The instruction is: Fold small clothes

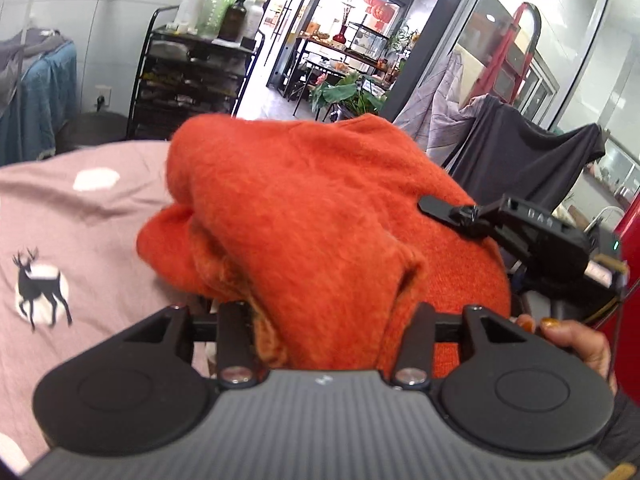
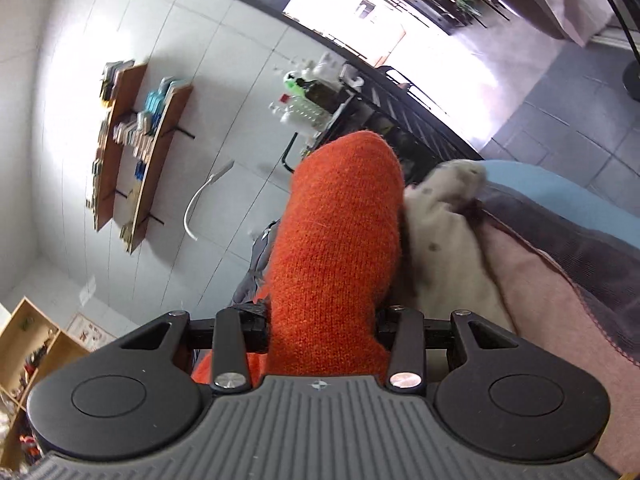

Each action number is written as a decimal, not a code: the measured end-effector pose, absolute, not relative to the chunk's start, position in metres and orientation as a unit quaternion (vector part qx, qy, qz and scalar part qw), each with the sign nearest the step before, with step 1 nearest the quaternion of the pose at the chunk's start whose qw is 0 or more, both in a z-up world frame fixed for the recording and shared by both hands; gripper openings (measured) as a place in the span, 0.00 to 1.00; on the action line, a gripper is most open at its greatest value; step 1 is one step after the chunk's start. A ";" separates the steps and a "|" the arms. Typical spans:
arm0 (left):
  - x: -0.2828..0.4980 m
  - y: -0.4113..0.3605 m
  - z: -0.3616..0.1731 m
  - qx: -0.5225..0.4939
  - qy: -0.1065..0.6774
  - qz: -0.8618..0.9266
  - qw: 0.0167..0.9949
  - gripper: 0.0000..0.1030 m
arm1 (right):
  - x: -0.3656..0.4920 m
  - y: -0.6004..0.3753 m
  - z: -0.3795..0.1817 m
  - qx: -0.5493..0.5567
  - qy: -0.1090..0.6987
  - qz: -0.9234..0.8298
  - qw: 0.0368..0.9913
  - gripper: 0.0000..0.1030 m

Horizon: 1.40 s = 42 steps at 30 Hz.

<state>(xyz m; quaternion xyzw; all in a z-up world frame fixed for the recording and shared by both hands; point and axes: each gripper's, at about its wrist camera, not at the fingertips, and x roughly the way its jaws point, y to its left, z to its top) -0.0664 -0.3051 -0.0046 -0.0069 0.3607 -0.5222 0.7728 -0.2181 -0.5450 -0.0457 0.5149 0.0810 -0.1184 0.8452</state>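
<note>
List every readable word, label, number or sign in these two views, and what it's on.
"DAS": raised letters on the right gripper body, faint, a doubtful reading.
Bottles on the black rack: labels too small to read.
Poster on the wall: blurred, unreadable.
Orange garment: no text.

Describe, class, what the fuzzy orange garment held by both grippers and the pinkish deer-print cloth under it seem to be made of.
The fuzzy orange garment looks like knitted wool or a wool-like yarn: stitch rows show in the right wrist view, and loose fibres stand off its matte surface. The pinkish deer-print cloth looks like a thin woven fabric, perhaps cotton: smooth, matte, softly creased, with a flat print.
</note>
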 end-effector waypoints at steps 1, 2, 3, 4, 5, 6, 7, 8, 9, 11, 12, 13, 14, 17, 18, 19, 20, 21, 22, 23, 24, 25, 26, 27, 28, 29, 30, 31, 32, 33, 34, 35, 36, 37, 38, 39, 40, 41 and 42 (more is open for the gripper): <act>-0.062 -0.304 -0.007 -0.011 0.360 -0.523 0.773 0.46 | -0.223 -0.546 -0.051 0.520 0.073 -0.122 0.842 0.67; -0.061 -0.305 -0.006 -0.006 0.351 -0.525 0.775 0.46 | -0.225 -0.543 -0.056 0.522 0.061 -0.120 0.842 0.67; -0.061 -0.306 -0.002 0.009 0.335 -0.527 0.781 0.46 | -0.228 -0.543 -0.056 0.522 0.049 -0.114 0.844 0.66; -0.066 -0.308 0.002 0.026 0.316 -0.531 0.786 0.46 | -0.231 -0.541 -0.057 0.519 0.036 -0.109 0.847 0.66; -0.069 -0.309 0.005 0.034 0.303 -0.536 0.787 0.47 | -0.234 -0.542 -0.055 0.514 0.027 -0.108 0.851 0.66; -0.069 -0.309 0.008 0.031 0.300 -0.540 0.786 0.47 | -0.235 -0.541 -0.053 0.508 0.019 -0.114 0.854 0.66; -0.067 -0.310 0.009 0.024 0.305 -0.541 0.783 0.47 | -0.235 -0.539 -0.052 0.505 0.012 -0.121 0.855 0.66; -0.064 -0.311 0.007 0.016 0.315 -0.542 0.779 0.48 | -0.239 -0.545 -0.054 0.505 0.006 -0.126 0.854 0.66; -0.060 -0.311 0.003 0.011 0.330 -0.541 0.774 0.49 | -0.239 -0.549 -0.055 0.509 0.006 -0.129 0.851 0.66; -0.054 -0.308 -0.008 0.006 0.358 -0.532 0.767 0.55 | -0.237 -0.555 -0.060 0.520 0.028 -0.137 0.843 0.67; -0.052 -0.303 -0.013 0.002 0.368 -0.527 0.767 0.58 | -0.236 -0.554 -0.060 0.517 0.046 -0.142 0.843 0.68; -0.051 -0.299 -0.017 -0.002 0.375 -0.521 0.767 0.66 | -0.234 -0.552 -0.059 0.508 0.060 -0.144 0.847 0.69; -0.051 -0.294 -0.020 -0.004 0.378 -0.516 0.768 0.69 | -0.234 -0.549 -0.060 0.498 0.072 -0.146 0.852 0.74; -0.050 -0.281 -0.019 0.018 0.361 -0.499 0.788 0.88 | -0.236 -0.543 -0.049 0.474 0.095 -0.161 0.861 0.89; -0.050 -0.276 -0.018 0.027 0.353 -0.492 0.795 0.90 | -0.239 -0.542 -0.046 0.464 0.102 -0.167 0.864 0.95; -0.049 -0.271 -0.016 0.032 0.350 -0.486 0.800 0.92 | -0.243 -0.541 -0.041 0.454 0.107 -0.173 0.867 0.98; -0.047 -0.267 -0.015 0.033 0.351 -0.483 0.801 0.93 | -0.247 -0.541 -0.039 0.447 0.113 -0.178 0.869 0.99; -0.044 -0.263 -0.015 0.031 0.356 -0.483 0.799 0.93 | -0.251 -0.542 -0.037 0.446 0.120 -0.179 0.869 0.99; -0.041 -0.260 -0.014 0.025 0.364 -0.482 0.796 0.93 | -0.256 -0.543 -0.036 0.449 0.123 -0.179 0.867 0.99; -0.039 -0.257 -0.012 0.019 0.372 -0.481 0.794 0.93 | -0.260 -0.543 -0.035 0.454 0.126 -0.182 0.863 0.99; -0.038 -0.253 -0.010 0.018 0.374 -0.480 0.793 0.93 | -0.263 -0.543 -0.034 0.461 0.133 -0.187 0.857 0.99; -0.039 -0.251 -0.007 0.024 0.373 -0.478 0.795 0.93 | -0.266 -0.542 -0.032 0.465 0.143 -0.190 0.852 0.99; -0.042 -0.246 -0.004 0.037 0.367 -0.477 0.798 0.93 | -0.270 -0.539 -0.029 0.465 0.154 -0.192 0.850 0.99; -0.045 -0.241 0.000 0.055 0.359 -0.477 0.801 0.93 | -0.272 -0.537 -0.023 0.458 0.170 -0.195 0.850 0.99; -0.049 -0.238 0.004 0.077 0.348 -0.478 0.803 0.93 | -0.273 -0.535 -0.016 0.445 0.195 -0.199 0.851 0.99; -0.051 -0.238 0.010 0.102 0.337 -0.480 0.804 0.95 | -0.273 -0.532 -0.008 0.426 0.228 -0.208 0.850 1.00; -0.054 -0.237 0.016 0.125 0.331 -0.478 0.804 0.95 | -0.273 -0.528 0.000 0.403 0.262 -0.216 0.850 1.00; -0.057 -0.236 0.023 0.145 0.325 -0.474 0.805 0.96 | -0.273 -0.523 0.008 0.375 0.290 -0.221 0.852 1.00; -0.060 -0.236 0.030 0.166 0.319 -0.474 0.804 0.97 | -0.272 -0.517 0.017 0.346 0.311 -0.223 0.857 1.00; -0.065 -0.239 0.037 0.193 0.314 -0.477 0.798 1.00 | -0.271 -0.511 0.025 0.321 0.326 -0.220 0.862 1.00; -0.070 -0.243 0.045 0.224 0.311 -0.481 0.788 1.00 | -0.270 -0.506 0.034 0.301 0.337 -0.215 0.866 1.00; -0.075 -0.249 0.053 0.252 0.311 -0.485 0.777 1.00 | -0.268 -0.501 0.043 0.284 0.346 -0.210 0.870 1.00; -0.079 -0.255 0.059 0.276 0.315 -0.490 0.764 1.00 | -0.265 -0.497 0.051 0.268 0.355 -0.205 0.872 1.00; -0.083 -0.261 0.065 0.298 0.321 -0.495 0.750 1.00 | -0.260 -0.494 0.058 0.251 0.368 -0.201 0.872 1.00; -0.085 -0.267 0.072 0.315 0.326 -0.496 0.741 1.00 | -0.256 -0.490 0.064 0.231 0.384 -0.196 0.873 1.00; -0.087 -0.273 0.078 0.332 0.330 -0.493 0.734 1.00 | -0.249 -0.485 0.070 0.208 0.398 -0.191 0.873 1.00; -0.091 -0.280 0.082 0.348 0.332 -0.488 0.729 1.00 | -0.243 -0.481 0.074 0.186 0.411 -0.187 0.873 1.00; -0.092 -0.286 0.088 0.358 0.332 -0.484 0.726 1.00 | -0.236 -0.478 0.078 0.168 0.424 -0.182 0.871 1.00; -0.093 -0.291 0.092 0.363 0.332 -0.483 0.724 1.00 | -0.230 -0.475 0.080 0.156 0.434 -0.175 0.870 1.00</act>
